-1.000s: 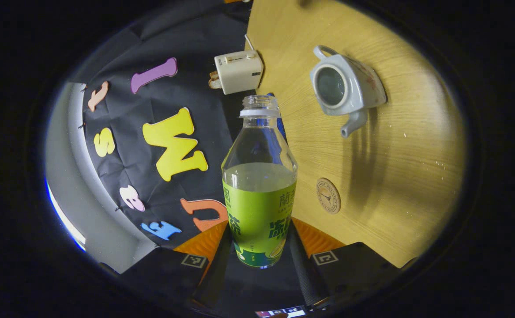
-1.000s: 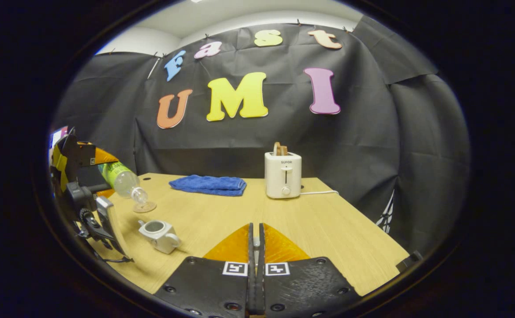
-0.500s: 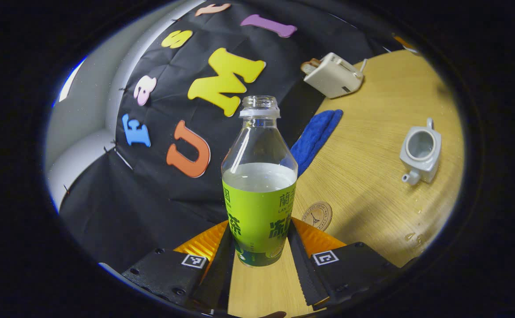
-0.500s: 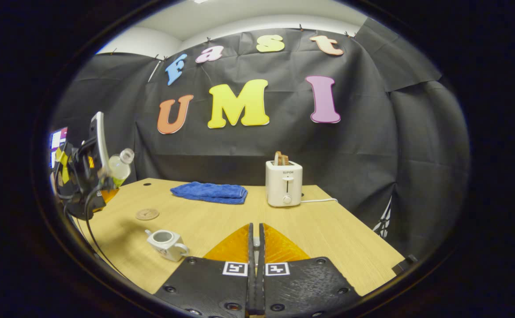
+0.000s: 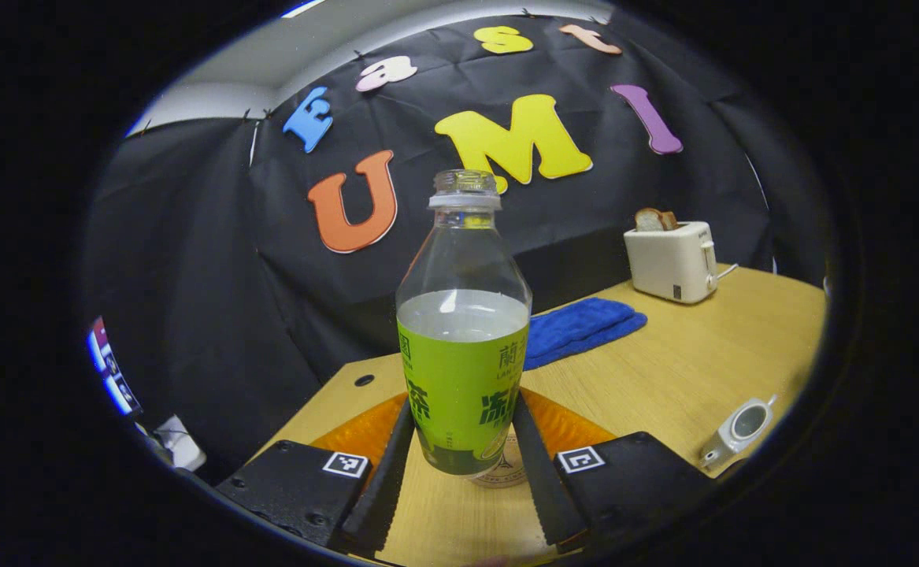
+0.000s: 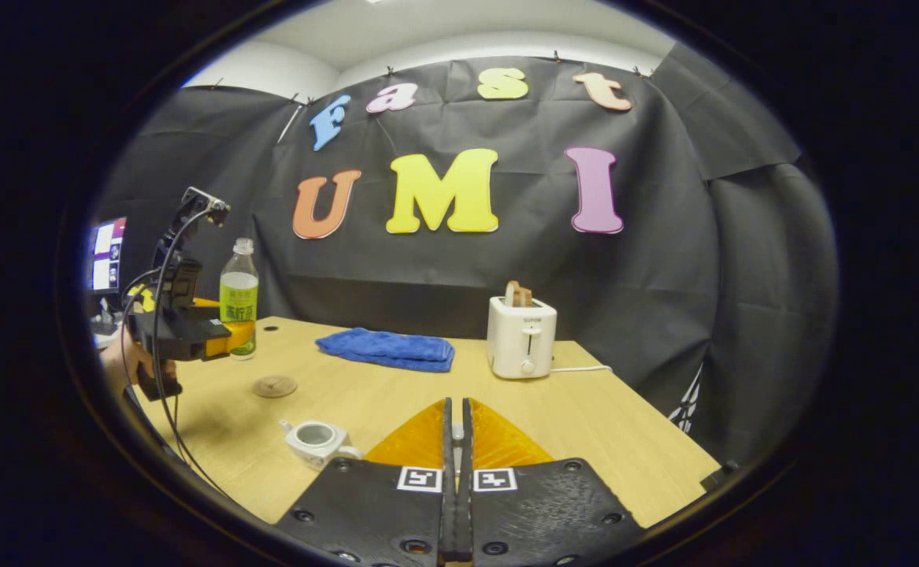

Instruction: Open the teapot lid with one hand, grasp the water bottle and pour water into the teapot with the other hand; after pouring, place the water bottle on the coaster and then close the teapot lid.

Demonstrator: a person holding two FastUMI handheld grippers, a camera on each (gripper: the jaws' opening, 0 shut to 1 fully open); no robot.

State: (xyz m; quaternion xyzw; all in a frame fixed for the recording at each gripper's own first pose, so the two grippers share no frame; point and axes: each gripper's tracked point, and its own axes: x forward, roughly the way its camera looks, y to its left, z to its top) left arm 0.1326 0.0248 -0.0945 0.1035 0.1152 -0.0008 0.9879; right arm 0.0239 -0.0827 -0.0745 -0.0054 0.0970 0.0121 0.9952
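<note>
A clear water bottle (image 5: 463,354) with a green label and no cap stands upright in my left gripper (image 5: 463,402), whose two fingers press on its sides. It is about half full. The round wooden coaster (image 5: 500,474) shows just under and behind the bottle's base. In the right gripper view the bottle (image 6: 239,295) hangs above the table's back left, a little beyond the coaster (image 6: 274,386). The white teapot (image 6: 316,437) sits lidless near the front, also low on the right (image 5: 739,429). My right gripper (image 6: 453,405) is shut on a small pale piece, the teapot lid's knob.
A white toaster (image 6: 522,339) with bread in it stands at the back of the wooden table (image 6: 601,425). A folded blue cloth (image 6: 387,349) lies to its left. A person's hand (image 6: 124,362) holds the left gripper at the table's left edge.
The left gripper has swung the bottle from tilted over the teapot back to upright and carried it left, over toward the coaster. The right gripper has stayed put.
</note>
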